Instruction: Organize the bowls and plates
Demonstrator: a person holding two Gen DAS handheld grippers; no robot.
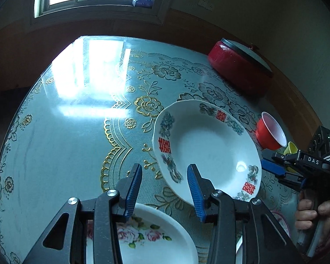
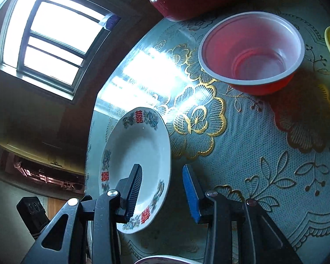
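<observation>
Centrally on the floral tablecloth (image 1: 77, 149) lies the white plate (image 1: 206, 149), face up, red double-happiness characters on its rim. Both left gripper (image 1: 165, 189) and right gripper (image 2: 162, 194) stand part-open, empty. "DAS" marks the right gripper.

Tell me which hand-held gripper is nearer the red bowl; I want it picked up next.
Right. The right hand-held gripper points toward the red bowl with bare tablecloth between them. The left hand-held gripper is further away, beyond the double-happiness plate.
</observation>
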